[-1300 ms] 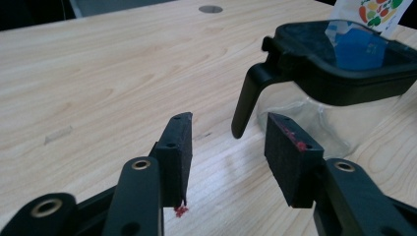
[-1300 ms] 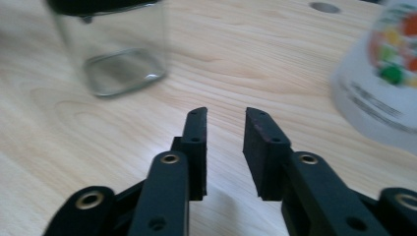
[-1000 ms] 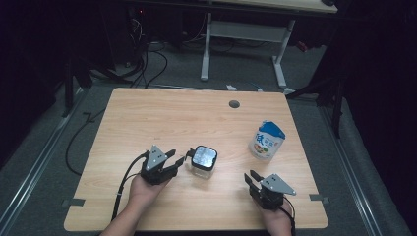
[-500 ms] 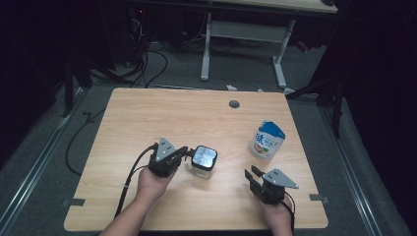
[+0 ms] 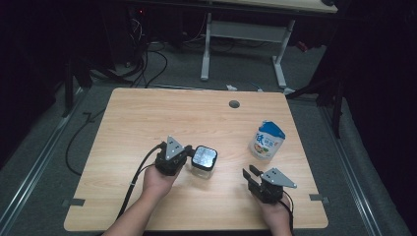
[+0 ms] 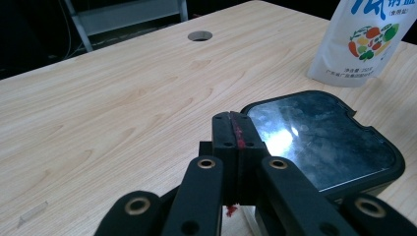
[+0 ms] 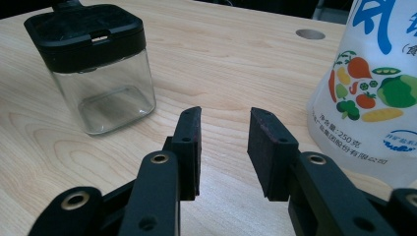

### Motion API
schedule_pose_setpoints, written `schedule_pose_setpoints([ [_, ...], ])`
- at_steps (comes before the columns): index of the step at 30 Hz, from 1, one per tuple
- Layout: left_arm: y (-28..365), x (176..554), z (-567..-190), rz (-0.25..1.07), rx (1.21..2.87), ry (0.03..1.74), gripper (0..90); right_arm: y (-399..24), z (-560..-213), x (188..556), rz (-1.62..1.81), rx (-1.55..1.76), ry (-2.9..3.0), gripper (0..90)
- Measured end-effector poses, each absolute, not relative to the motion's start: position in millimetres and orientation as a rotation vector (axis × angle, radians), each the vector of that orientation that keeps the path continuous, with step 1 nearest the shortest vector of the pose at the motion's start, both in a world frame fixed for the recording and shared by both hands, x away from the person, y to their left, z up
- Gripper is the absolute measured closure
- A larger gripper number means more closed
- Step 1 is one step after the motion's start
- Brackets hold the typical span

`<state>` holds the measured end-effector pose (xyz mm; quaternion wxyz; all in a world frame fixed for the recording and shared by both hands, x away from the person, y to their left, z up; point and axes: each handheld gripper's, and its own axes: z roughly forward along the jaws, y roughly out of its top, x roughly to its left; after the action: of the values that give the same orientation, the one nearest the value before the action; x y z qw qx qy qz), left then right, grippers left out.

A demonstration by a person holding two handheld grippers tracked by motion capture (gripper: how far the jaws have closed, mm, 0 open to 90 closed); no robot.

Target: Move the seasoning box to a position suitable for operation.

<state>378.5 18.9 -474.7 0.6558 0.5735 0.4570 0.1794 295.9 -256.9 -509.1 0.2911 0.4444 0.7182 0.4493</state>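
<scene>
Two hand-held grippers, one jar, one pouch on counter (image 5: 147,123).

Clear square jar (image 5: 203,162), black lid: near counter's middle front, upright, appears empty.

White-blue pouch (image 5: 266,140) with vegetable print: upright, right of jar, well apart; contents not visible.

Left hand-held gripper (image 5: 186,156): jaws pressed together, just closed, nothing between them, tips at jar lid's left edge.

Right hand-held gripper (image 5: 250,173): jaws parted, empty, near pouch.
</scene>
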Motion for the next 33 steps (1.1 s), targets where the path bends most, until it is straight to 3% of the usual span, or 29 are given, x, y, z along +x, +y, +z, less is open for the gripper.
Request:
schedule_pose_setpoints([
  [33, 16.7, 377.7, -479.0, 0.452, 1.307, 1.008, 90.0, -254.2, -513.4, 295.1, 1.196, 1.191, 1.928, 66.2],
])
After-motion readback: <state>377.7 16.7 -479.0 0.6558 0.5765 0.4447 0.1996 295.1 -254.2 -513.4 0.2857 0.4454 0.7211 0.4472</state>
